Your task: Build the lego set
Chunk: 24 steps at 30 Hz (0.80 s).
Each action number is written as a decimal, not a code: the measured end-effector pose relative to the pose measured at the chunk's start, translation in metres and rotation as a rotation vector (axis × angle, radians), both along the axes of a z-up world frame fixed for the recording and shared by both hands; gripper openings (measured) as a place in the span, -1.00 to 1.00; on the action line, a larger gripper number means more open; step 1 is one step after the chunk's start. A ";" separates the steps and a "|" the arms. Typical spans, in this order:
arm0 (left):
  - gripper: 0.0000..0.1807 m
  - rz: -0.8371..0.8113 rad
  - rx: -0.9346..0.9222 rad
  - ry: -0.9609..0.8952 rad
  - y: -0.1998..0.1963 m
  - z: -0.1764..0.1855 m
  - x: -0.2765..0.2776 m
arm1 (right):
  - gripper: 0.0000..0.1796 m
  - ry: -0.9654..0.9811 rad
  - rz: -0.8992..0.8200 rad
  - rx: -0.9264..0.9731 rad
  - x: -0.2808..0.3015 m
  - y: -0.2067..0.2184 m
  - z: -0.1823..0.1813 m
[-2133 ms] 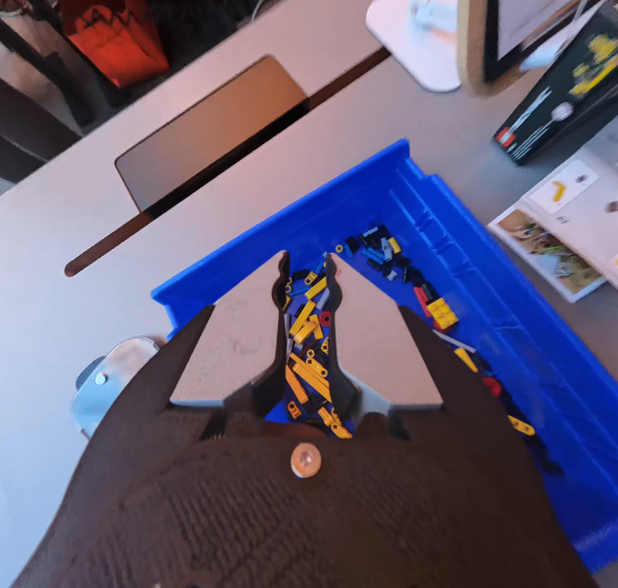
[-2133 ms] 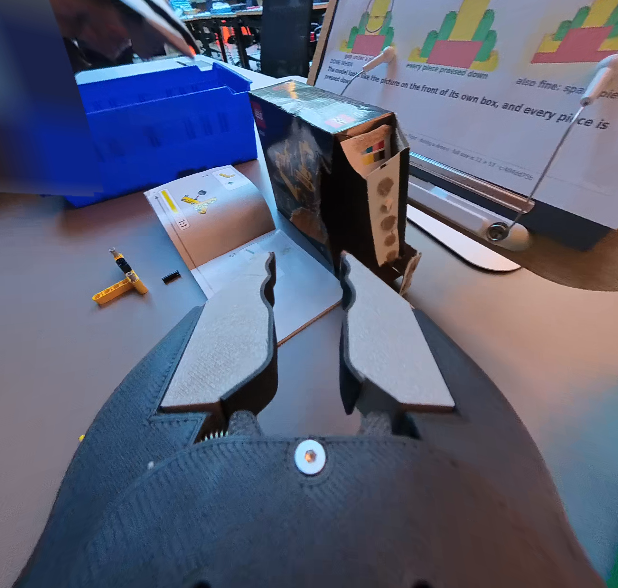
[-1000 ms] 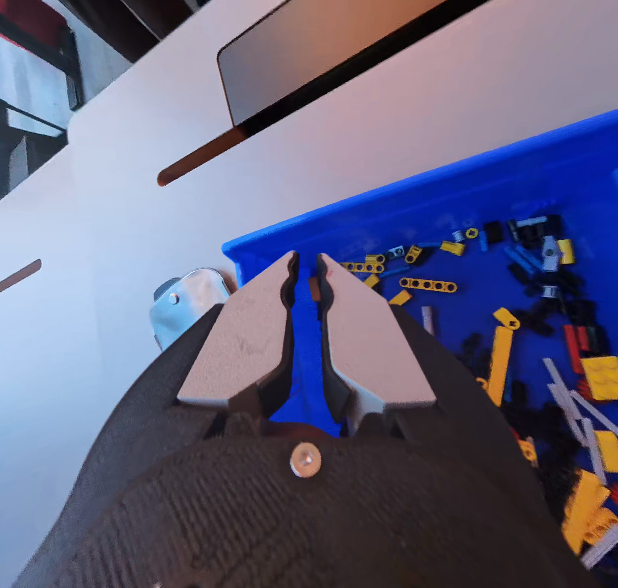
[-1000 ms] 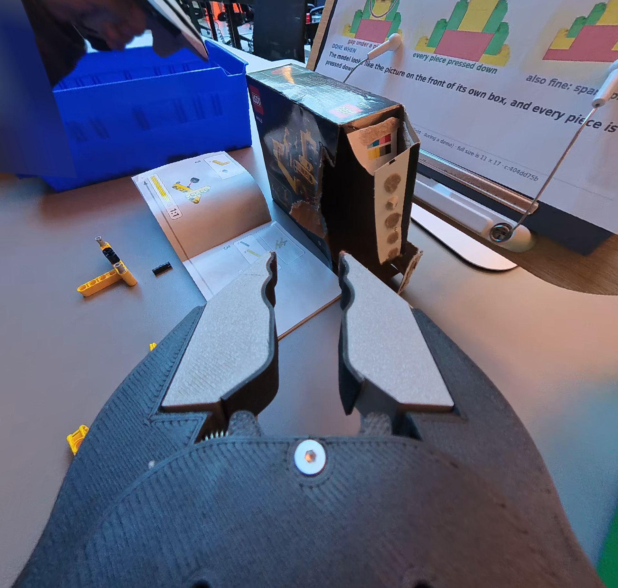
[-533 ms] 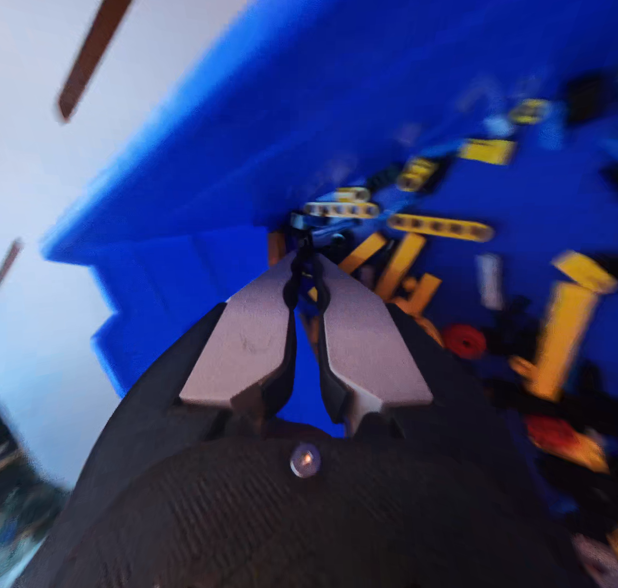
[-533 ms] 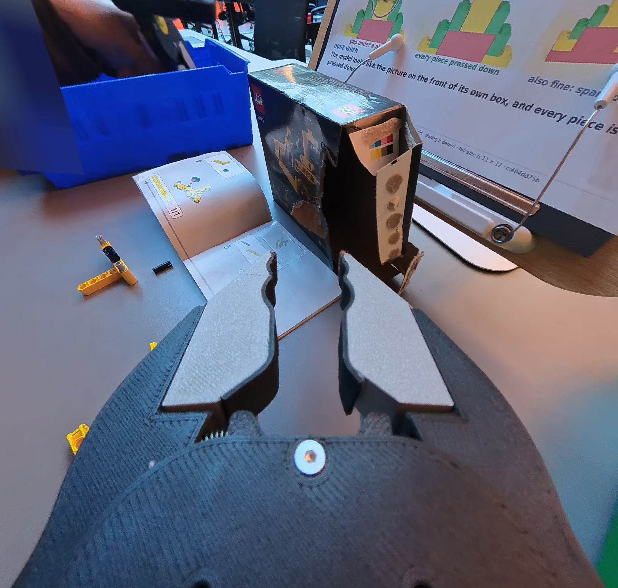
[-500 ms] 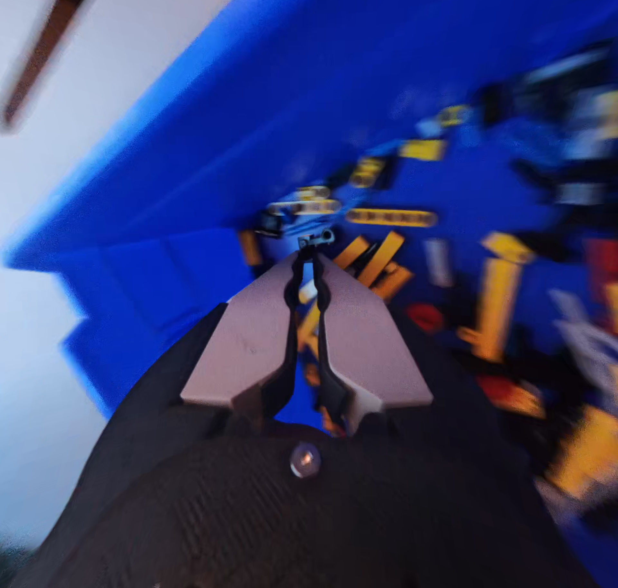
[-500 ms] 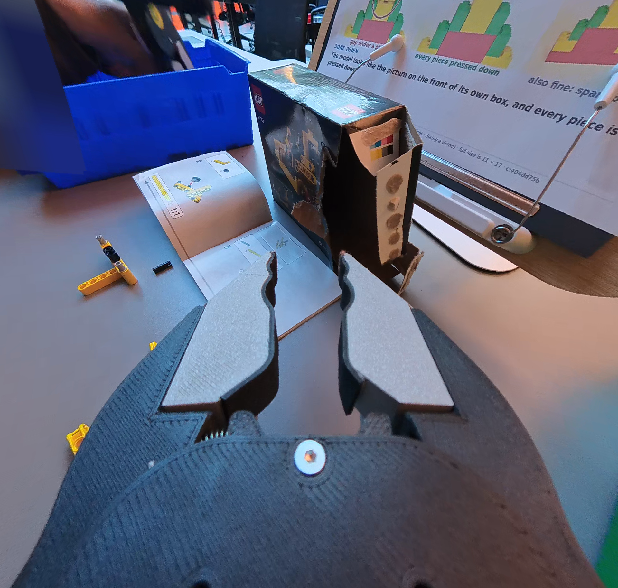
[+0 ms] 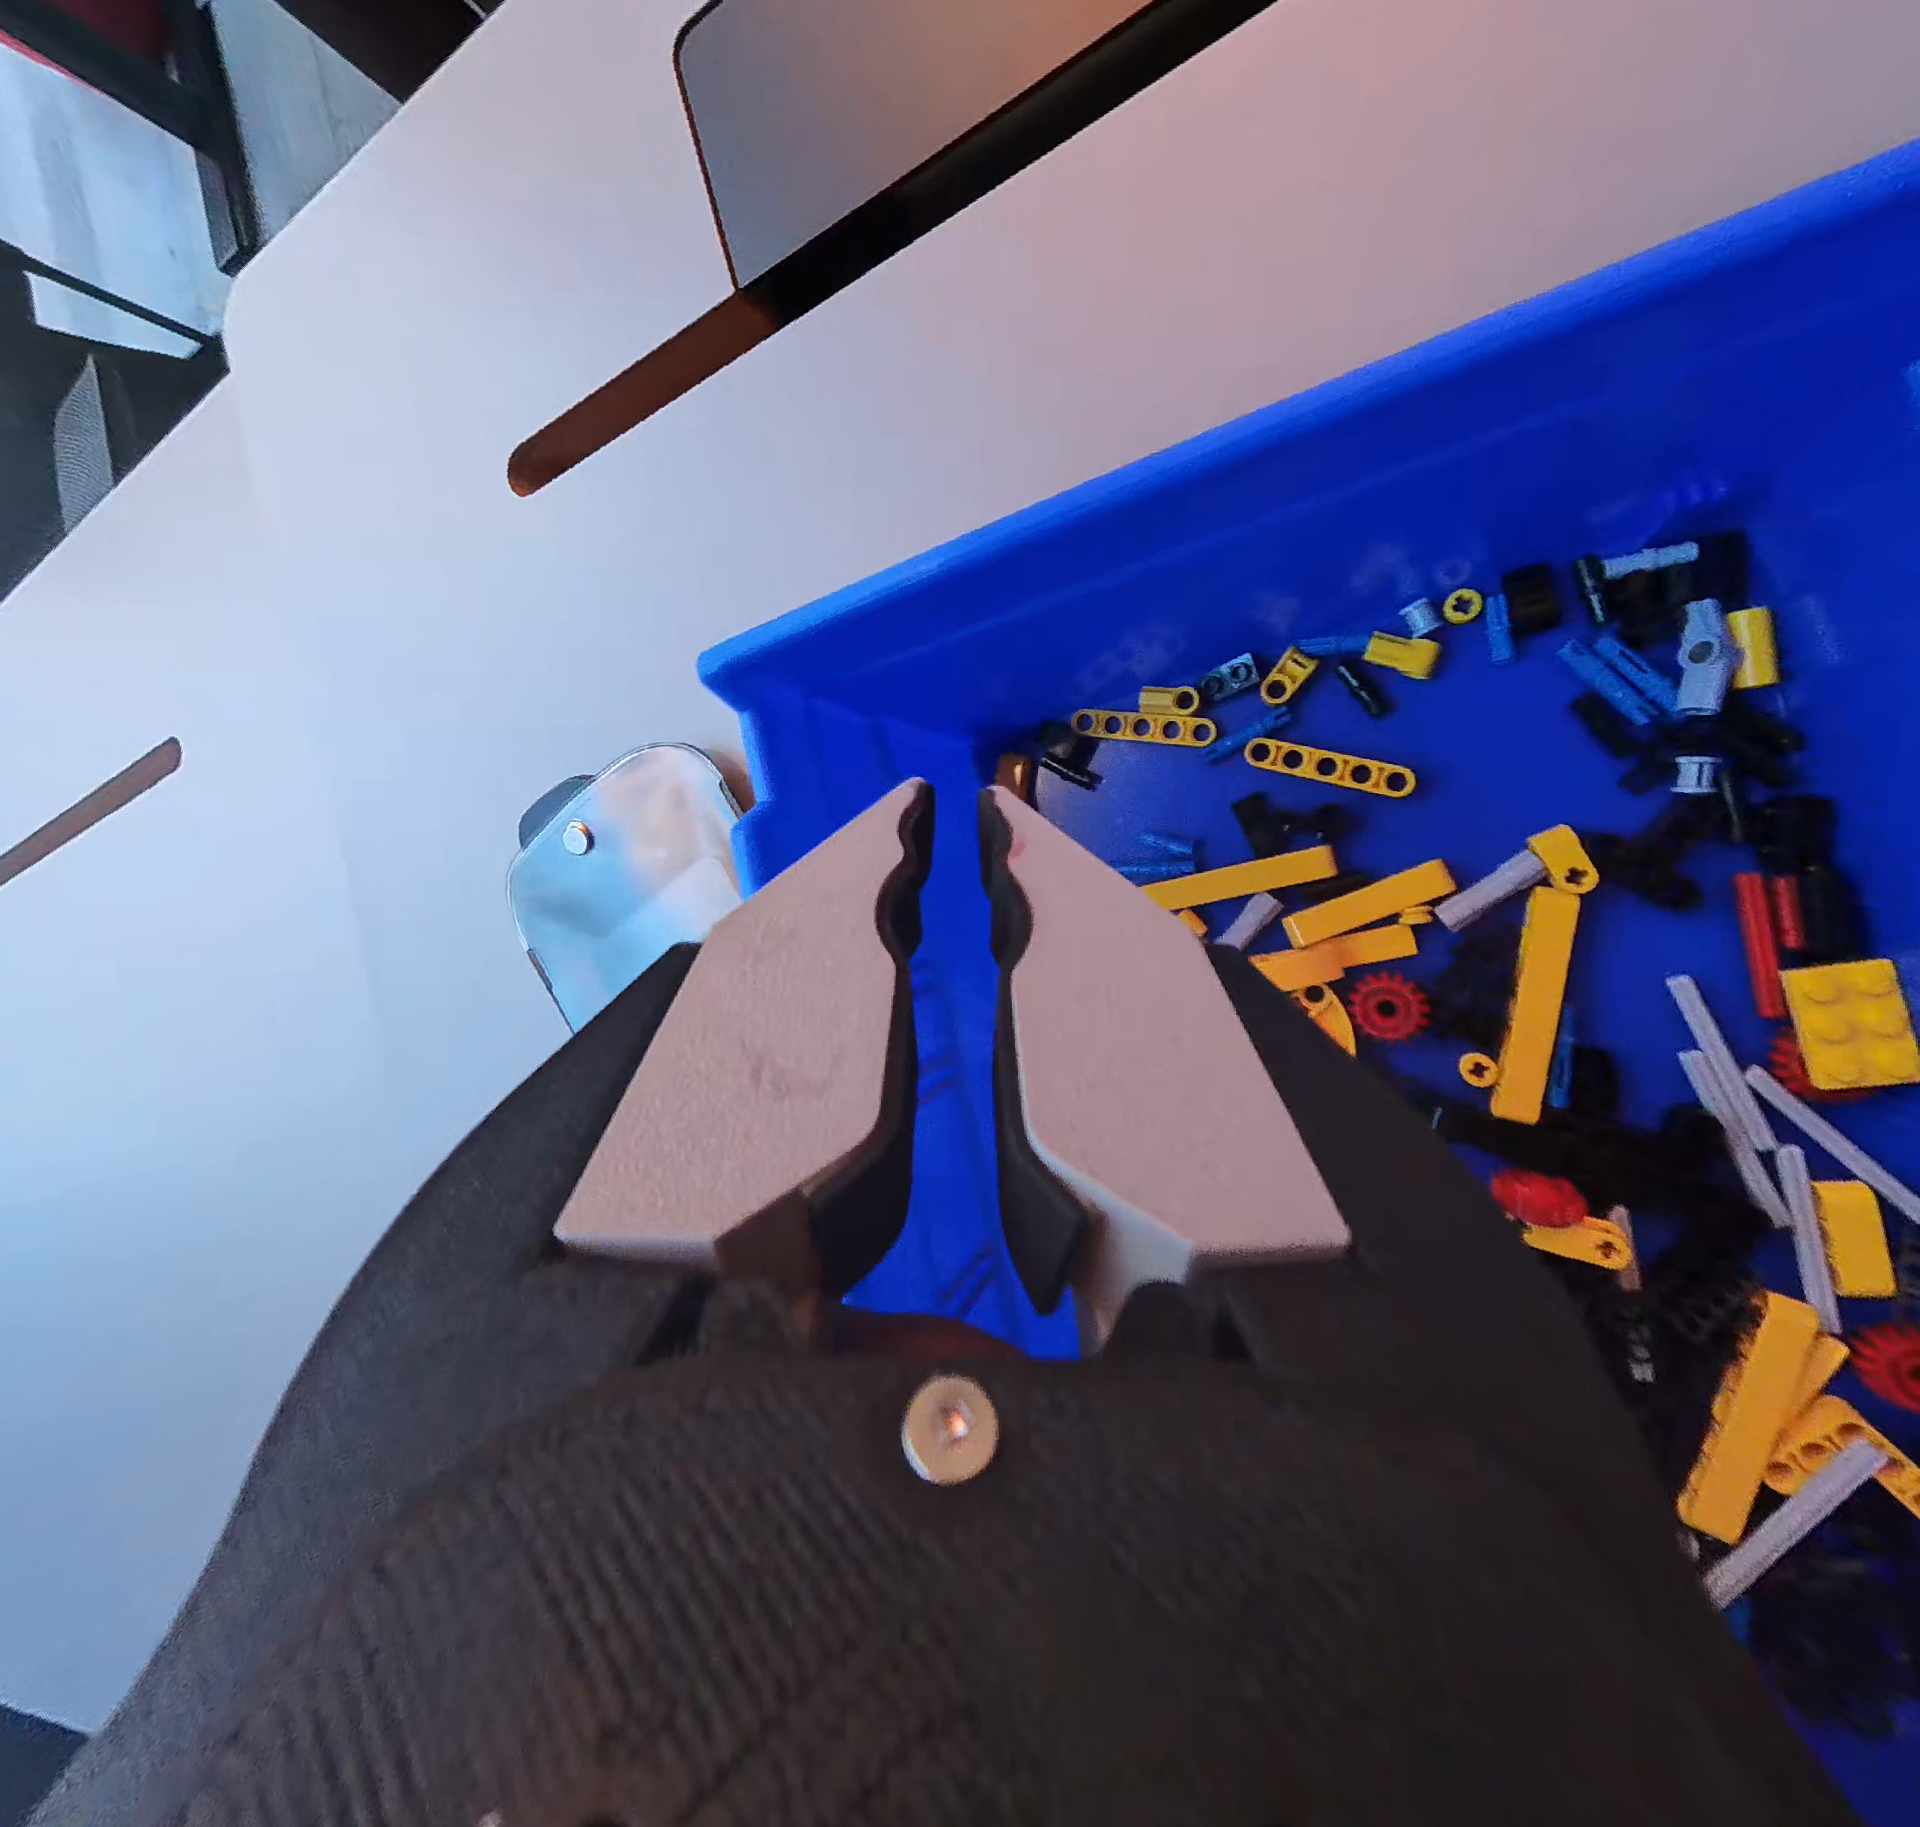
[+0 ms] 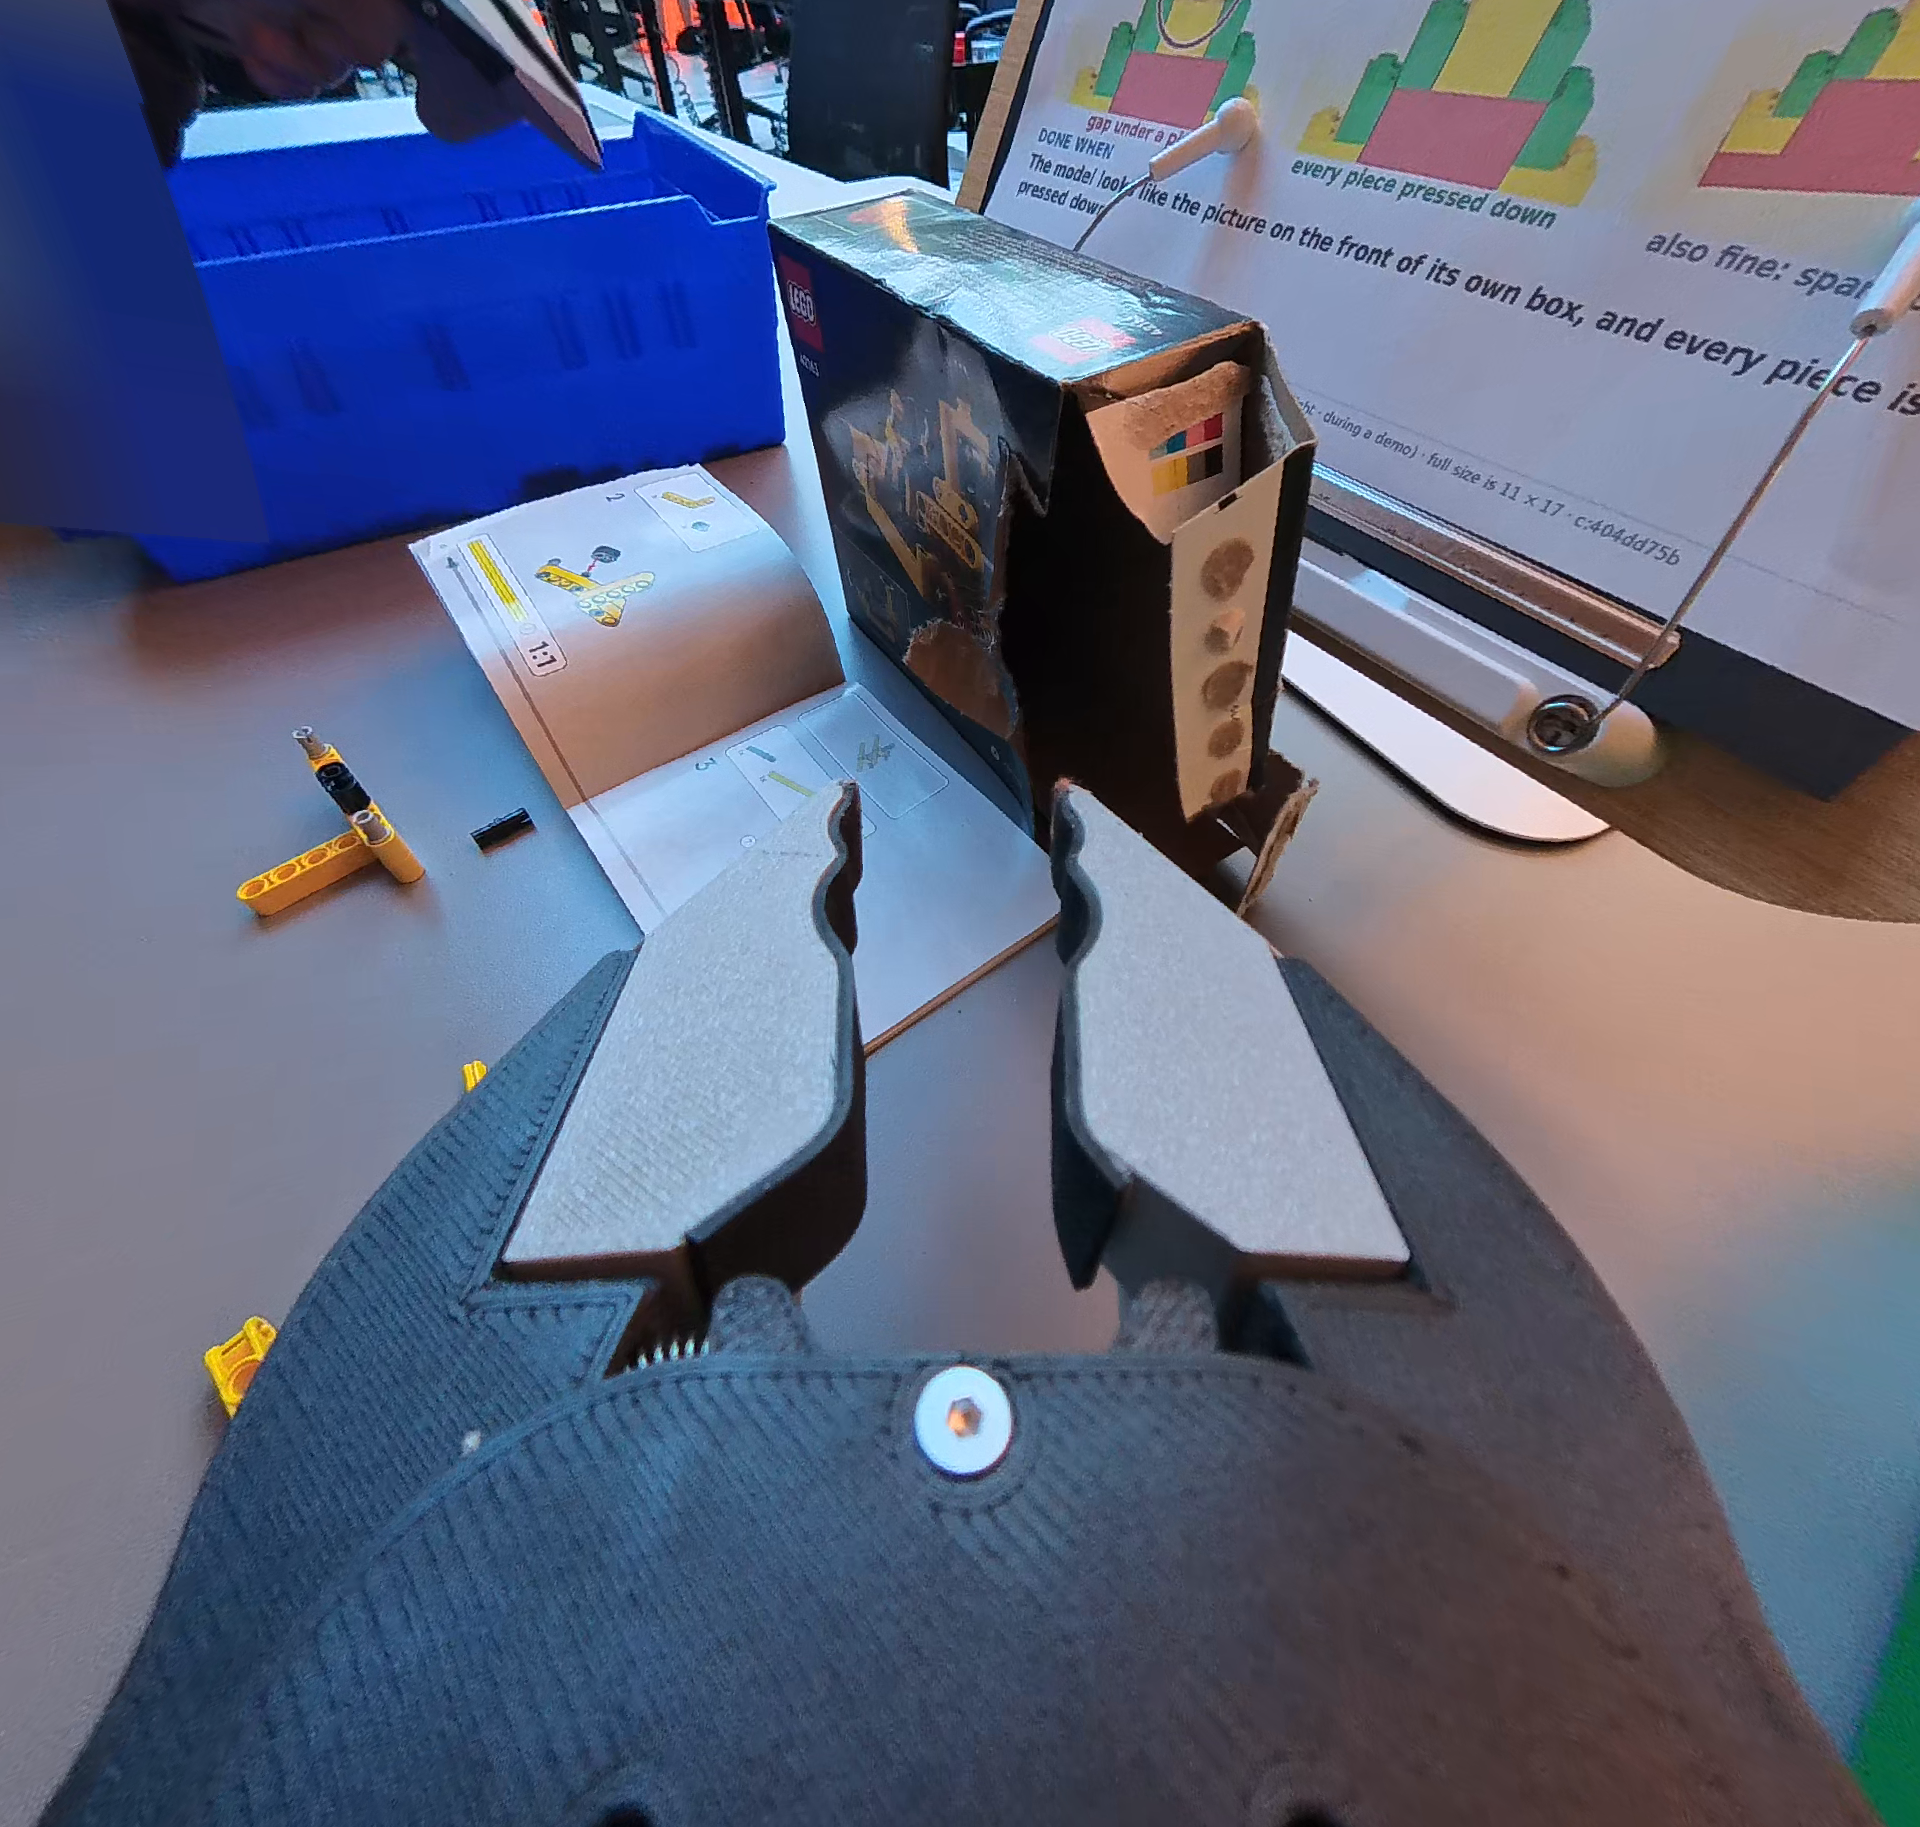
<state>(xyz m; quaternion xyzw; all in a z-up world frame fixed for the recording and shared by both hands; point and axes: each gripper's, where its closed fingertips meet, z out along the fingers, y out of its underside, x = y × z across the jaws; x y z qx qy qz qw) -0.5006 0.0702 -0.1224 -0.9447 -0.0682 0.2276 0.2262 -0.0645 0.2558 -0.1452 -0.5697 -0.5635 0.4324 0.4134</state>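
A blue bin [image 9: 1299, 468] holds several loose yellow, black, grey and red lego pieces [image 9: 1527, 967]. My left gripper [image 9: 951, 806] hovers over the bin's near-left corner. Its jaws stand a narrow gap apart with nothing between them. It also shows in the right wrist view [image 10: 499, 52], above the bin [image 10: 468, 323]. My right gripper [image 10: 956, 811] is open and empty, low over the table, pointing at the open instruction booklet [image 10: 665, 655]. A small yellow beam assembly [image 10: 332, 842], a black pin [image 10: 502, 828] and a small yellow piece [image 10: 237, 1356] lie on the table to its left.
The dark lego box [image 10: 935, 489] stands upright behind the booklet. A poster board on a white stand [image 10: 1455, 146] is at the back right. A shiny metal fitting [image 9: 613, 863] sits against the bin's left side. The table has a long dark slot [image 9: 644, 406]. Spacing between my two grippers at the tips: around 50 cm. About 15 cm separates my right fingertips from the black pin [image 10: 502, 828].
My left gripper dipped into the bin's corner among the pieces with its jaws nearly together, then rose back up with nothing in them. The right gripper has stayed still.
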 end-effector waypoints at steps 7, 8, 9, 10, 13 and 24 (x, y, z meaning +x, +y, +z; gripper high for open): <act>-0.90 -0.032 -0.045 -0.033 0.002 -0.014 0.008 | -0.63 0.000 0.002 0.000 0.000 0.000 0.000; -0.92 -0.049 -0.059 -0.056 0.003 -0.020 0.012 | -0.63 0.000 0.002 0.000 0.000 0.000 0.000; -0.90 -0.069 -0.082 -0.073 0.002 -0.026 0.016 | -0.63 -0.001 0.003 0.000 0.000 0.000 0.000; -0.90 -0.084 -0.114 -0.081 0.001 -0.033 0.020 | -0.63 0.000 0.003 0.000 0.000 0.000 0.000; -0.92 -0.132 -0.215 -0.092 -0.004 -0.054 0.028 | -0.63 -0.001 0.003 0.000 0.000 0.000 0.000; -0.98 -0.308 -0.318 -0.226 -0.009 -0.081 0.067 | -0.63 0.000 0.008 0.001 0.000 -0.001 0.000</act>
